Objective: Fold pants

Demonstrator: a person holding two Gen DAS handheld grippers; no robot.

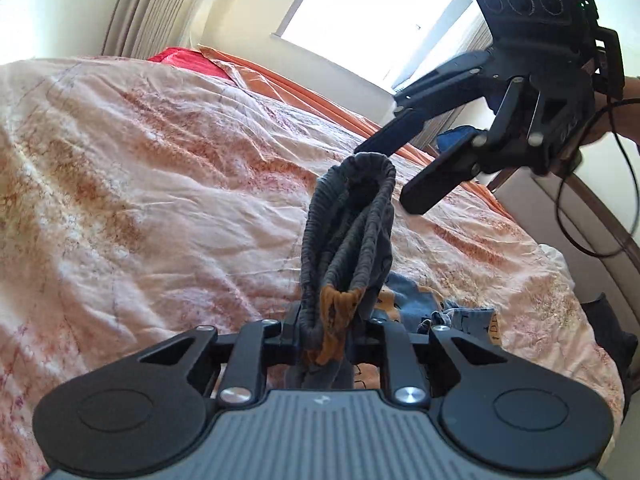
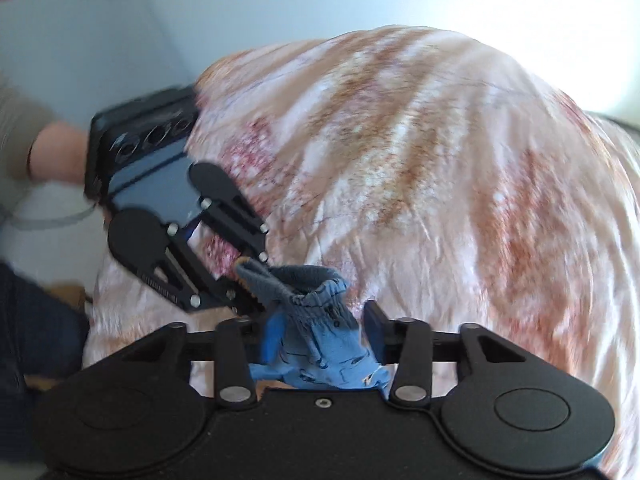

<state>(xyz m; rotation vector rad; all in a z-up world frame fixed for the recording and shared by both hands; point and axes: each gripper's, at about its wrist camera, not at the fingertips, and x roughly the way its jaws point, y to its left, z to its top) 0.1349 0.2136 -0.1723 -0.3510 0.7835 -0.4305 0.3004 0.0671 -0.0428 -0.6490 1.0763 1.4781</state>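
Note:
The pants are small, blue with an orange print and a ribbed grey-blue waistband (image 1: 352, 224). My left gripper (image 1: 326, 332) is shut on the bunched waistband, which stands up from its jaws above the bed. My right gripper (image 1: 390, 172) hangs open in the air just right of the waistband's top, not touching it. In the right wrist view the pants (image 2: 316, 320) lie between the open fingers (image 2: 374, 330) of my right gripper (image 2: 320, 332), and the left gripper (image 2: 244, 292) clamps the waistband's far end. The rest of the pants (image 1: 416, 304) droops onto the bed.
The bed is covered by a wrinkled pink and rust patterned quilt (image 1: 160, 184). A red pillow (image 1: 184, 60) and an orange sheet (image 1: 320, 96) lie at its far edge under a bright window (image 1: 372, 12). A cable (image 1: 600, 200) hangs from the right gripper.

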